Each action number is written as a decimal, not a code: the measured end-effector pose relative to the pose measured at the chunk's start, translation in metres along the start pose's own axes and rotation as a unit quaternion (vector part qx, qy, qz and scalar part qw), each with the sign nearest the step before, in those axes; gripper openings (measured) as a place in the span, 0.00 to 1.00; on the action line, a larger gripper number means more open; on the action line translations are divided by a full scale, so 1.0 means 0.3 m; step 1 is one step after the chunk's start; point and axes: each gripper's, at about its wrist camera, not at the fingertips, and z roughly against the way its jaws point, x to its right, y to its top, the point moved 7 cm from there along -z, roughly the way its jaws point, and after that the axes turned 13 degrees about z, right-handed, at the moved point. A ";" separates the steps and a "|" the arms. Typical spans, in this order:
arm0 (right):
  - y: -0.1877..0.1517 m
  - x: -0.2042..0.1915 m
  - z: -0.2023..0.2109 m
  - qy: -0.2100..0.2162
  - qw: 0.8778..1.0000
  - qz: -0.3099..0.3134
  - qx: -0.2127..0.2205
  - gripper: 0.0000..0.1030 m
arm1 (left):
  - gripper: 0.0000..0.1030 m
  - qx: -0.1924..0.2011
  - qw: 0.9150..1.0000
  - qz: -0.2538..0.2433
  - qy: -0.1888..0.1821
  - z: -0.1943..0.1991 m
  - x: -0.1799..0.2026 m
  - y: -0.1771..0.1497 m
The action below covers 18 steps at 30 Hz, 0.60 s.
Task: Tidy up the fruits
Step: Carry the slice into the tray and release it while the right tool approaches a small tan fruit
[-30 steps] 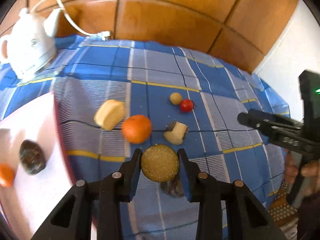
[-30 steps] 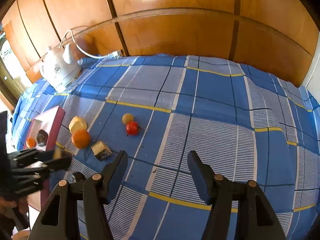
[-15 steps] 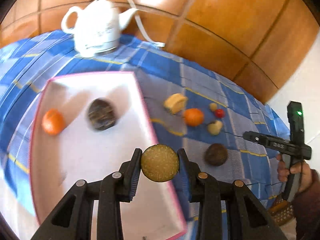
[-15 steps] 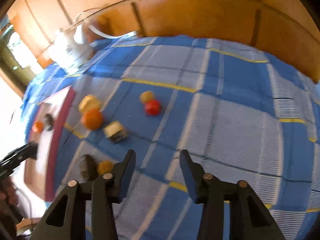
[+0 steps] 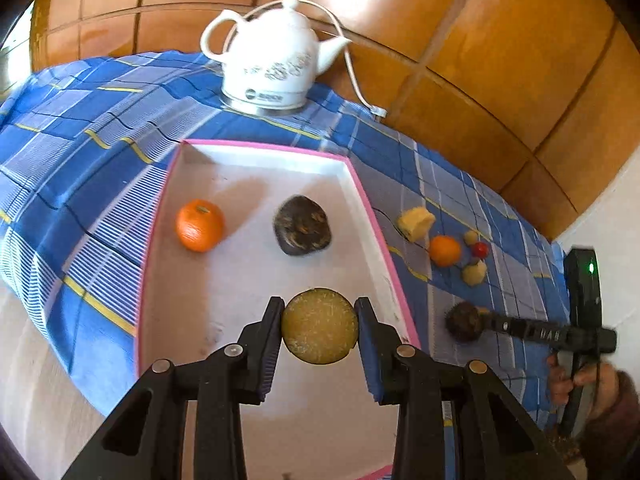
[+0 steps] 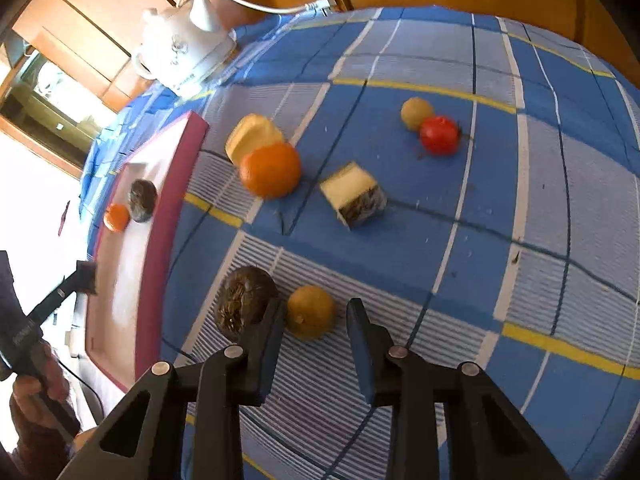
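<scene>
Holding a round yellow-green fruit slice [image 5: 319, 326], the left tool [image 5: 319, 328] hangs over the near end of the tray [image 5: 362, 184]. Its two pads press on the slice from both sides, so it is closed tight on it.

The tray is white inside with a pink rim, and it sits on a blue checked cloth [image 5: 80, 148] on the worktop. Inside the tray lie an orange [image 5: 199, 225] and a dark lumpy fruit [image 5: 302, 230], a little apart from each other.

The right tool [image 6: 316, 322] points down at the cloth, just beside the tray. Its jaws have just been closing. A small yellow-brown ball [image 6: 311, 311] sits between them (the left finger looks to be touching it, the right one has a gap, so it is not gripped). A dark hairy fruit [image 6: 244, 300] lies just outside the left finger, touching it.

Farther off on the cloth are a second orange [image 6: 271, 169] touching a pale yellow piece [image 6: 252, 136], a cut chunk [image 6: 354, 194] with a dark side, and a red fruit [image 6: 439, 135] touching a little tan ball [image 6: 416, 113].

A white kettle [image 5: 272, 68] stands at the back by the wooden wall.
</scene>
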 end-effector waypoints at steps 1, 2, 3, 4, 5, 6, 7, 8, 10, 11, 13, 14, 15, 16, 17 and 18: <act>0.002 0.001 0.001 -0.001 1.000 -0.002 0.002 0.32 | 0.35 0.004 1.000 0.005 0.005 0.001 -0.014 0.014; 0.003 0.002 0.001 -0.001 1.000 -0.005 0.004 0.32 | 0.35 0.006 1.000 0.007 0.007 0.000 -0.021 0.023; 0.003 0.004 0.001 -0.002 1.000 -0.006 0.005 0.32 | 0.35 0.010 1.000 0.010 0.013 0.000 -0.029 0.034; 0.006 0.003 -0.001 -0.006 1.000 -0.003 0.005 0.31 | 0.35 0.018 1.000 0.010 0.023 0.004 -0.040 0.050; 0.006 0.000 -0.002 -0.012 1.000 0.003 0.005 0.30 | 0.35 0.024 0.999 0.008 0.029 0.007 -0.044 0.059; 0.007 -0.007 -0.004 -0.023 1.000 0.012 0.003 0.29 | 0.35 0.031 0.999 0.005 0.035 0.010 -0.051 0.076; 0.009 -0.012 -0.008 -0.033 0.999 0.019 0.002 0.27 | 0.35 0.038 0.998 0.002 0.040 0.013 -0.055 0.093; 0.008 -0.017 -0.010 -0.043 0.999 0.028 0.001 0.26 | 0.35 0.043 0.998 0.000 0.046 0.013 -0.061 0.109; 0.007 -0.020 -0.011 -0.054 0.998 0.037 0.002 0.26 | 0.35 0.051 0.997 -0.007 0.058 0.010 -0.073 0.134; 0.007 -0.021 -0.013 -0.058 0.997 0.041 0.001 0.26 | 0.35 0.052 0.997 -0.011 0.064 0.003 -0.082 0.145; 0.008 -0.025 -0.017 -0.066 0.996 0.052 0.000 0.26 | 0.35 0.052 0.996 -0.012 0.077 -0.013 -0.101 0.160; 0.009 -0.029 -0.020 -0.072 0.996 0.057 -0.002 0.26 | 0.35 0.052 0.995 -0.011 0.080 -0.018 -0.113 0.166; 0.011 -0.032 -0.024 -0.077 0.995 0.061 -0.003 0.26 | 0.35 0.053 0.995 -0.009 0.085 -0.023 -0.125 0.169; 0.011 -0.037 -0.029 -0.086 0.994 0.068 -0.005 0.26 | 0.35 0.053 0.995 -0.006 0.089 -0.027 -0.138 0.172; 0.012 -0.040 -0.033 -0.090 0.993 0.073 -0.006 0.26 | 0.35 0.051 0.995 -0.006 0.090 -0.031 -0.146 0.170; 0.013 -0.043 -0.036 -0.096 0.992 0.078 -0.006 0.26 | 0.35 0.049 0.994 -0.005 0.093 -0.036 -0.155 0.168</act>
